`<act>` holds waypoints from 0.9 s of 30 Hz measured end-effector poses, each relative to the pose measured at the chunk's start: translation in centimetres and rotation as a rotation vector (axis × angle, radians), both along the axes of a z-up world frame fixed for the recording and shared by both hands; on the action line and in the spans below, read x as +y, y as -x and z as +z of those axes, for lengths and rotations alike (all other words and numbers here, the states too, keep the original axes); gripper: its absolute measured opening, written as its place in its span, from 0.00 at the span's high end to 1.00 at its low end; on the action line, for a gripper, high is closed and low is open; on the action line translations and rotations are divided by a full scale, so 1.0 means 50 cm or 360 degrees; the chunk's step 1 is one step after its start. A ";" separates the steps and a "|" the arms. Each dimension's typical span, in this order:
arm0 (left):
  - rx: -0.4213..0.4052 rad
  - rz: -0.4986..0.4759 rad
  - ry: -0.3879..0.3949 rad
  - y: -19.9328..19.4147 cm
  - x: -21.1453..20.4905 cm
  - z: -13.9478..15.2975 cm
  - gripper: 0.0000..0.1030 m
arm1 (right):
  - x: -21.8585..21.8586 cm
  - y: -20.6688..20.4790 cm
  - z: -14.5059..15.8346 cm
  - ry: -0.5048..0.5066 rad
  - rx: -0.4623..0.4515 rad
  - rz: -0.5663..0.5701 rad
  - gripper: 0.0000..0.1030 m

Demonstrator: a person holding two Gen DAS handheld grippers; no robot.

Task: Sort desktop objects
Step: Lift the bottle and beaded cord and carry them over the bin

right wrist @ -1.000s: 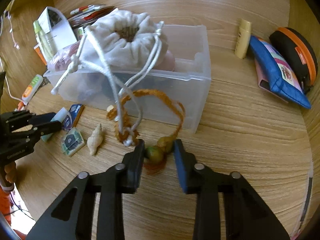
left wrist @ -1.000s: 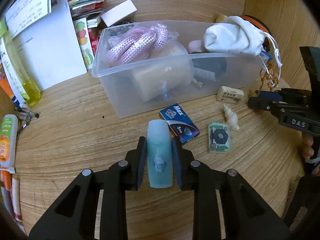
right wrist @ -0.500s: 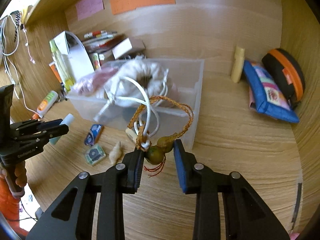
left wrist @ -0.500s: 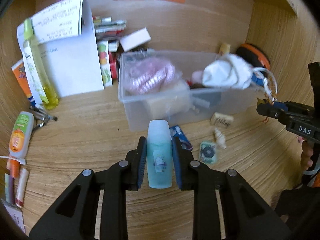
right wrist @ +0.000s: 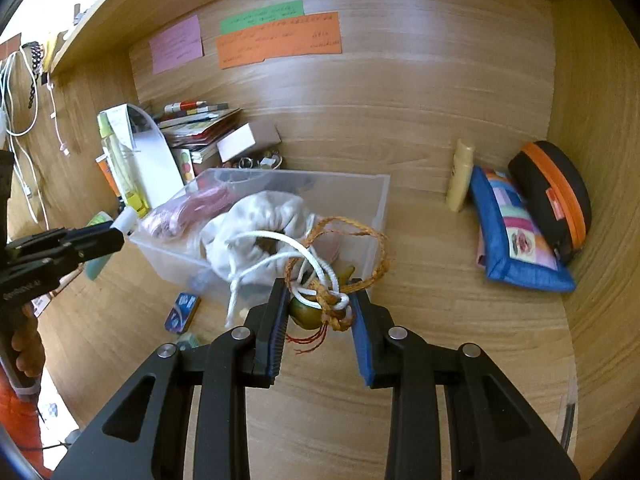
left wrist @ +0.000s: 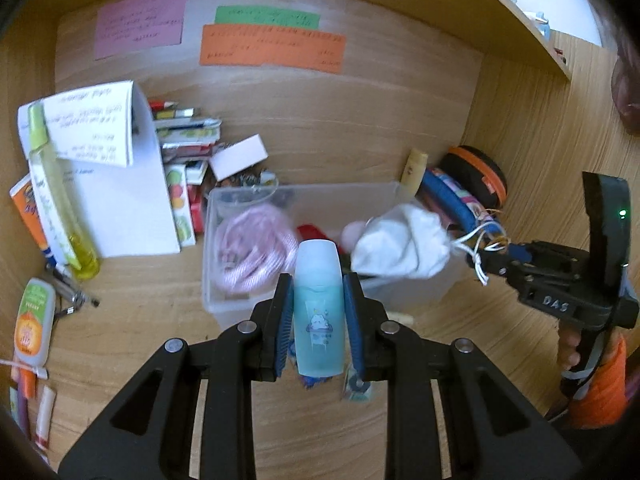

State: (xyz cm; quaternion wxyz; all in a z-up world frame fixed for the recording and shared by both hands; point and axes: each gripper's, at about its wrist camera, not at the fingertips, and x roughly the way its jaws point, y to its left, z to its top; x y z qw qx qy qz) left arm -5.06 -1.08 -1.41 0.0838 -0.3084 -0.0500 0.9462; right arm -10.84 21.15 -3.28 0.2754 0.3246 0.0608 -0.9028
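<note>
My left gripper (left wrist: 318, 320) is shut on a small teal bottle (left wrist: 319, 308) and holds it high above the desk, in front of the clear plastic bin (left wrist: 224, 308). My right gripper (right wrist: 320, 314) is shut on a green bead with an orange braided cord (right wrist: 344, 248), tangled with the white drawstring of a white cloth pouch (right wrist: 260, 224). The pouch hangs lifted over the bin's right end (right wrist: 380, 200). The bin holds a pink rope bundle (left wrist: 248, 248). The right gripper also shows in the left wrist view (left wrist: 492, 260).
On the desk lie a blue Max box (right wrist: 182, 312) and a small green item (left wrist: 356, 388). A white folded paper (left wrist: 120, 192), a yellow bottle (left wrist: 60, 208) and books stand at the back left. A blue pouch (right wrist: 516, 236), an orange-black case (right wrist: 556, 196) and a cream tube (right wrist: 460, 180) lie at the right.
Both grippers have risen well above the desk. The white pouch has lifted up out of the bin by its drawstring with the right gripper. The teal bottle stays gripped.
</note>
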 end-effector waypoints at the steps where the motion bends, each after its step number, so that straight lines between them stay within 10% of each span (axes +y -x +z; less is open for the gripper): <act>1: 0.0001 -0.0002 0.0001 0.005 0.002 0.003 0.76 | -0.003 0.007 0.001 -0.0007 0.0002 0.0003 0.74; 27: -0.0217 -0.0066 0.0092 0.186 0.066 -0.064 0.76 | -0.117 0.140 -0.030 -0.0321 -0.0020 0.0168 0.74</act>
